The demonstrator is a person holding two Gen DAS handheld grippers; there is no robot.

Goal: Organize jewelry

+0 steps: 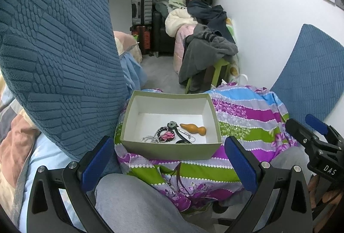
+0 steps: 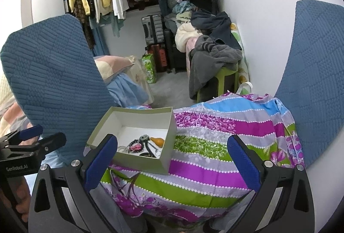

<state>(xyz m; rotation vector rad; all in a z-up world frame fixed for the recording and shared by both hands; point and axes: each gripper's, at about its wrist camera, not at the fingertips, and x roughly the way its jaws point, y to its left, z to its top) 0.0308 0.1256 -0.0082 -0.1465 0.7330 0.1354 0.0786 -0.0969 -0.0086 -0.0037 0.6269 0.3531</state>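
Both hand-held grippers, left [image 1: 169,162] and right [image 2: 172,162], level, spread wide, empty, before the jewelry box [image 1: 169,151].

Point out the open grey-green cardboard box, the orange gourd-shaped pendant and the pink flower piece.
Open grey-green cardboard box [image 1: 169,150]: left wrist view, near outer wall.
Orange gourd-shaped pendant [image 1: 192,128]: left wrist view, its wide belly.
Pink flower piece [image 1: 168,135]: left wrist view, its petals.

right gripper [image 1: 318,132] reads "das", left gripper [image 2: 32,136] perhaps "genrobot.ai".
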